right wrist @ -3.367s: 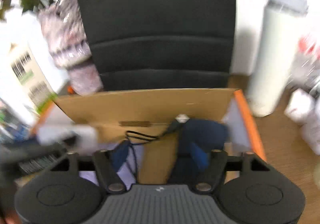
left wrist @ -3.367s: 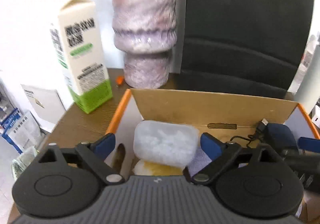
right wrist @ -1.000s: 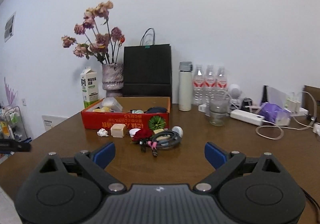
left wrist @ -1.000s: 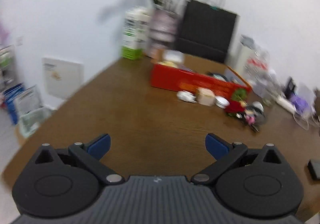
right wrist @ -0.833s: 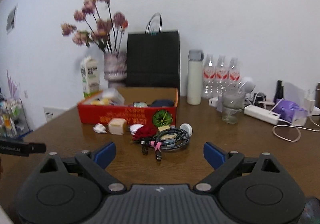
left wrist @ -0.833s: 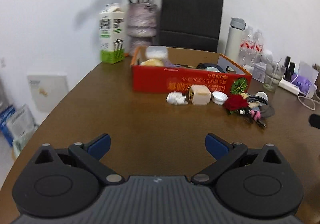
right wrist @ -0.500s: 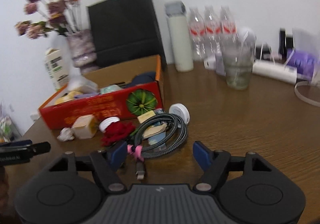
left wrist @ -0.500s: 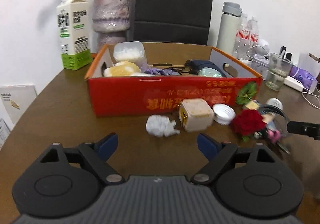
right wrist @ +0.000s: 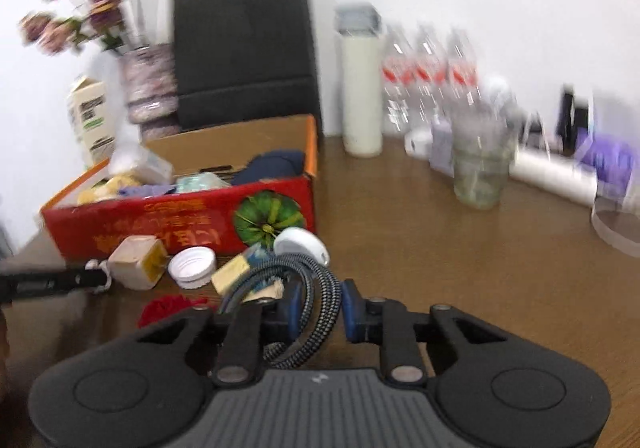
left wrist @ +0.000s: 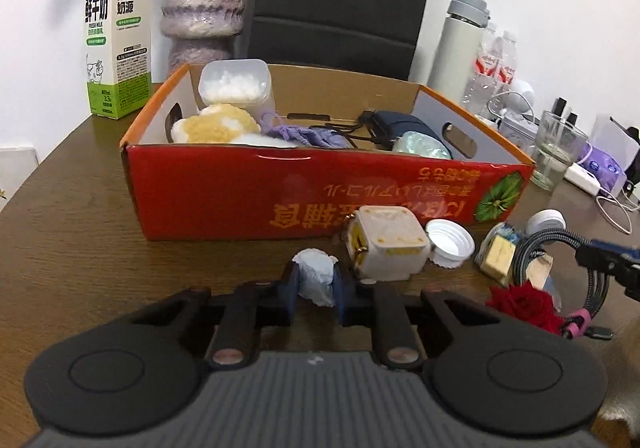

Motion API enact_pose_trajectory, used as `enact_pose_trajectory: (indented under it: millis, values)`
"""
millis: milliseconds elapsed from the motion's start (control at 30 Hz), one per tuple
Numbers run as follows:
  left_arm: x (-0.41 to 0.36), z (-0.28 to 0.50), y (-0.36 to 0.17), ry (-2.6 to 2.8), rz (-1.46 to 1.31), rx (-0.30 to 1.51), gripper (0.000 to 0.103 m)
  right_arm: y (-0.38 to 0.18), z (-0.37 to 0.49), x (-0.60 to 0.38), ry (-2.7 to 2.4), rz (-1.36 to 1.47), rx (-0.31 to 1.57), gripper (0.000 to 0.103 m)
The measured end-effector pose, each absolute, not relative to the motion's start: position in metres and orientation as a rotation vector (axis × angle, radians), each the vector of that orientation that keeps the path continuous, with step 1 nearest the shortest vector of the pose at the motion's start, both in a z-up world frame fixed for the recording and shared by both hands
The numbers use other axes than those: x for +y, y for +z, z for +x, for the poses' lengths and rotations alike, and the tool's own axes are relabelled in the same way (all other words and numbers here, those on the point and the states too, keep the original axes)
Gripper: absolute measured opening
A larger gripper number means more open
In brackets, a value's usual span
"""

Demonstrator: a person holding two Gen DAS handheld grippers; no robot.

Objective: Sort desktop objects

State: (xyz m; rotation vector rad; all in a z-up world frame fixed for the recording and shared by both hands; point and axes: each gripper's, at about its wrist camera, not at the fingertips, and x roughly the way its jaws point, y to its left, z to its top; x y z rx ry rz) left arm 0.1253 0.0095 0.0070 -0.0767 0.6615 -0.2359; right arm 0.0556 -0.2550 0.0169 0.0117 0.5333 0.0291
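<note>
Both grippers are closing in: left gripper (left wrist: 315,290) jaws pinching the crumpled tissue (left wrist: 316,276), right gripper (right wrist: 318,308) jaws pinching the braided cable (right wrist: 316,300), readying box (left wrist: 224,191) drops.

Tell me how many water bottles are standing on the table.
3, in a row by the wall: first bottle beside the white thermos, second, third. More may be hidden.

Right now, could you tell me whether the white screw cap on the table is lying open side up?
Yes: the white cap lies open side up, its hollow inside showing.
</note>
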Motion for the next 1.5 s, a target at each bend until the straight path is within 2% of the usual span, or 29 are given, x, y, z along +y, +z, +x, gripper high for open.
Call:
enact_pose_trajectory:
  millis: [133, 267, 600, 733, 933, 1000, 1067, 1133, 1333, 1367, 1400, 1433, 1500]
  values:
    - [0.009, 0.103, 0.023, -0.215, -0.082, 0.625, 0.017, 0.034, 0.032, -0.235, 0.051, -0.102, 0.466, 0.008]
    - [0.006, 0.069, 0.041, -0.199, -0.088, 0.582, 0.017, 0.049, 0.008, -0.218, 0.091, -0.177, 0.441, 0.006]
    - [0.005, -0.019, 0.060, -0.261, -0.151, 0.573, 0.017, 0.069, -0.063, -0.206, 0.216, -0.135, 0.421, 0.005]
    - [-0.009, -0.043, 0.055, -0.336, -0.131, 0.575, 0.017, 0.060, -0.084, -0.196, 0.282, -0.179, 0.494, 0.005]
    - [-0.016, -0.052, 0.032, -0.356, -0.120, 0.635, 0.017, 0.049, -0.118, -0.169, 0.370, -0.299, 0.473, 0.005]
    - [-0.015, -0.053, 0.027, -0.345, -0.136, 0.660, 0.017, 0.036, -0.117, -0.160, 0.423, -0.318, 0.524, 0.006]
    - [-0.010, -0.057, 0.029, -0.325, -0.155, 0.647, 0.017, 0.014, -0.112, -0.154, 0.439, -0.326, 0.598, 0.006]
    - [-0.006, -0.063, 0.036, -0.330, -0.167, 0.614, 0.017, 0.000, -0.118, -0.150, 0.437, -0.372, 0.584, 0.007]
    - [-0.050, -0.060, 0.043, -0.519, -0.006, 0.555, 0.020, 0.000, -0.122, -0.151, 0.460, -0.398, 0.577, 0.007]
    - [-0.057, -0.055, 0.040, -0.530, 0.009, 0.555, 0.022, 0.000, -0.124, -0.151, 0.469, -0.403, 0.577, 0.007]
    - [-0.064, -0.047, 0.036, -0.557, 0.012, 0.568, 0.034, 0.000, -0.125, -0.152, 0.479, -0.401, 0.578, 0.007]
    - [-0.070, -0.038, 0.031, -0.588, 0.010, 0.587, 0.050, 0.000, -0.126, -0.152, 0.488, -0.399, 0.578, 0.007]
    - [-0.082, -0.028, 0.021, -0.590, 0.047, 0.611, 0.059, -0.001, -0.128, -0.151, 0.499, -0.408, 0.573, 0.007]
